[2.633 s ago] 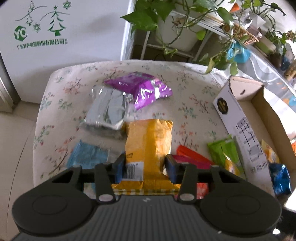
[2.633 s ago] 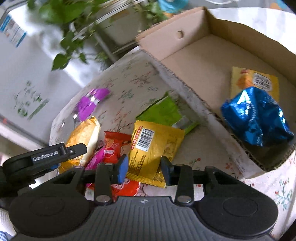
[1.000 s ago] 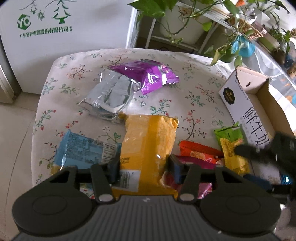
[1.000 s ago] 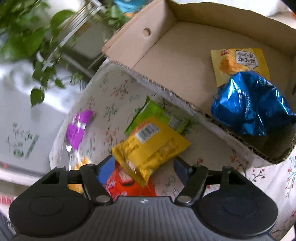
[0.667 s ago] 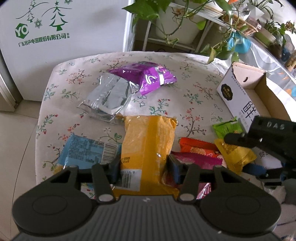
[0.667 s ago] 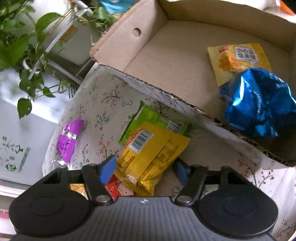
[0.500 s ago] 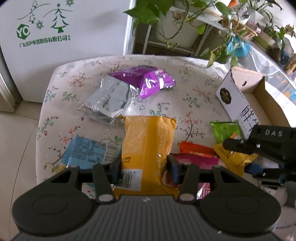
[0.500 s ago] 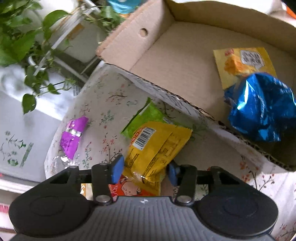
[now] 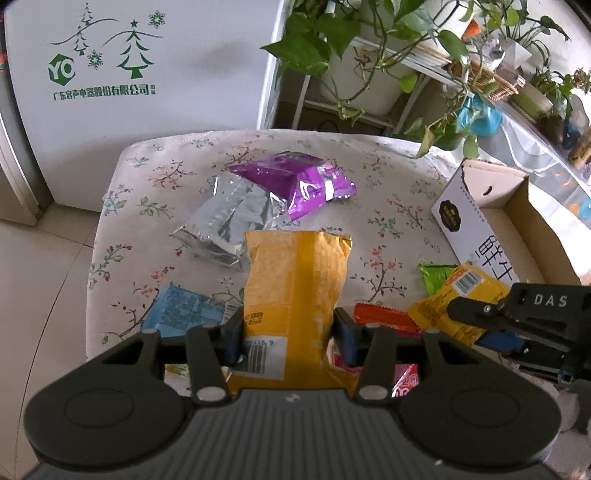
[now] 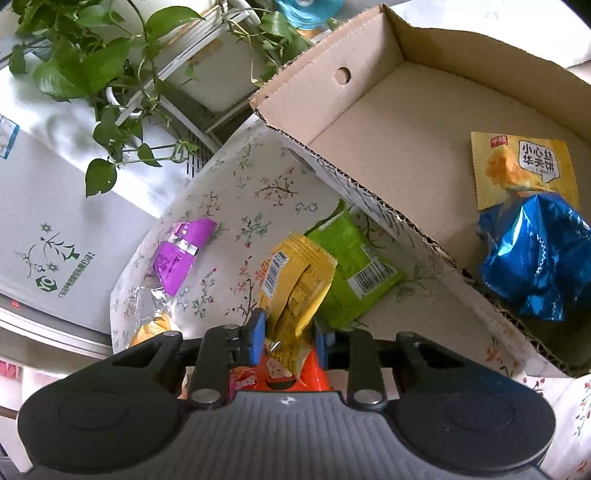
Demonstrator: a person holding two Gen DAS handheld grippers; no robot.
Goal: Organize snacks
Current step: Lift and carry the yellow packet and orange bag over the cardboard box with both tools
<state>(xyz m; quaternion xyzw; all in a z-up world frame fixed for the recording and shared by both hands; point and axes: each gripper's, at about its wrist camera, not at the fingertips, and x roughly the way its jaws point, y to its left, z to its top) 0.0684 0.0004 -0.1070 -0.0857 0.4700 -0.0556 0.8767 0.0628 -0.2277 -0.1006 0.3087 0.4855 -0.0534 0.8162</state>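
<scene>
While the left gripper (image 9: 288,338) straddles the near end of the large orange-yellow bag (image 9: 293,291), its blue pads sit at both edges of the bag; whether they press it cannot be told. Bag lies lengthwise on the floral tablecloth (image 9: 159,184), far end pointing away.

Right gripper (image 10: 286,338): jaws closed on the small yellow packet (image 10: 295,280), which is creased and folded between the pads, barcode facing left. In the left wrist view the same packet (image 9: 458,295) shows at right, held by the black gripper body marked DAS.

Other snacks on the cloth:
- green packet (image 10: 351,266), just right of the yellow one, lying against the near wall of the cardboard box (image 10: 332,107).
- red-orange packet (image 9: 384,319), between the big bag and the yellow packet.
- pink packet (image 9: 404,380), partly under the left gripper.
- light blue packet (image 9: 184,312), left of the big bag.
- silver bag (image 9: 231,225) and purple bag (image 9: 295,182), far side, overlapping at one corner.

Box contents: yellow waffle packet (image 10: 524,166) flat on the floor, shiny blue bag (image 10: 535,258) overlapping its near edge.

Background: white appliance with green tree print (image 9: 110,74), potted plants (image 9: 369,33) on a rack.
</scene>
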